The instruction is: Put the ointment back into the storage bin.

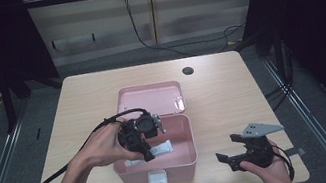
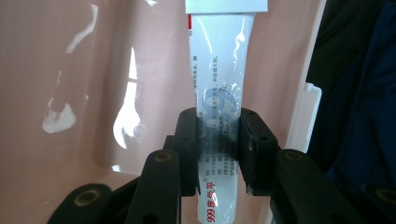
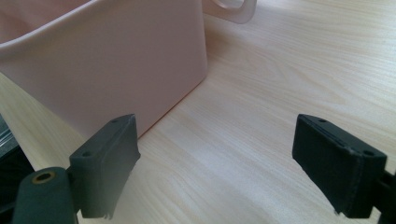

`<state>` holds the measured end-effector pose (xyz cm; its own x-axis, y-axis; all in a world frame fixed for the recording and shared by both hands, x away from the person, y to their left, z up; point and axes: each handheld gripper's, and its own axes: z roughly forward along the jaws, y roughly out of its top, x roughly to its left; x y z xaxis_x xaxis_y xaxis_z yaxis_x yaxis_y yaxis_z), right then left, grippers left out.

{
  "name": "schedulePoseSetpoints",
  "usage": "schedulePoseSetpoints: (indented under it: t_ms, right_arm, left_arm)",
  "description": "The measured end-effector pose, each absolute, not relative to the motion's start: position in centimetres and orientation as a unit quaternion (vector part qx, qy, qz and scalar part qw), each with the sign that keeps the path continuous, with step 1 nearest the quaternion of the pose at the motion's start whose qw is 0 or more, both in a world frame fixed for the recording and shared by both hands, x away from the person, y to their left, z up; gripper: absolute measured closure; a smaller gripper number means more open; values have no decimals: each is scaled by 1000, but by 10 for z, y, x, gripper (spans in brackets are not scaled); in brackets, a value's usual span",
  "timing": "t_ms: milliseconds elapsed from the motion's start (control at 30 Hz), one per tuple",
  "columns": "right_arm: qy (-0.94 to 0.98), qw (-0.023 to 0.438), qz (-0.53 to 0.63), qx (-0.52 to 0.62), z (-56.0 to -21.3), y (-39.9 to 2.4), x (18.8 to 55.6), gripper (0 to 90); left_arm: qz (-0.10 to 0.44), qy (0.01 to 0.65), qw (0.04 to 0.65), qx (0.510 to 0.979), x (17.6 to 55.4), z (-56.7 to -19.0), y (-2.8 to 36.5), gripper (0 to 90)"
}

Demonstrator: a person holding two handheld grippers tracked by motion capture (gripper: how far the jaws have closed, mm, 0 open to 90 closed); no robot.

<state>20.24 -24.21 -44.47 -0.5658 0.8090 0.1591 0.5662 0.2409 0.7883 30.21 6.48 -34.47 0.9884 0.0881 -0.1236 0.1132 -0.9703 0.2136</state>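
The left tongs are clamped on a white ointment tube, their two black pads pressing its flattened body from either side a little below the middle. The tube is a soft squeeze tube, glossy white with a pale bluish round emblem and rows of fine grey print down its face; red characters run along the lower end near the camera, and a thin red stripe edges its upper left side. Its far end is the flat crimped seam, wider than the body and dull grey-white. In the high view the tube lies inside the pink box, low over the box's floor near the front left of its interior, with the left tongs reaching down into the box from the left hand. The box is a pale pink plastic case with its lid thrown back flat behind it and a white latch on the front wall; it stands near the middle of the table. The right tongs are spread wide with nothing between the pads, hovering over bare table just to the right of the box, held in the right hand near the front right corner.
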Motion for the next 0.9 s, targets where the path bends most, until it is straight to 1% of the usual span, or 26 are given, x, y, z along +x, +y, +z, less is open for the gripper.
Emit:
schedulePoseSetpoints:
  t_ms: [233,400,567,900]
  right_arm:
    - [776,141,426,443,-445,-242,203,138]
    - [776,141,426,444,-445,-242,202,138]
    - [776,142,426,444,-445,-243,203,138]
    - [777,140,425,442,-445,-242,202,137]
  left_arm:
    - [-66,49,108,991,300,-354,61,712]
    - [-73,37,93,992,300,-363,56,712]
    - [-82,27,95,992,301,-369,54,712]
    - [-83,21,75,993,299,-382,47,712]
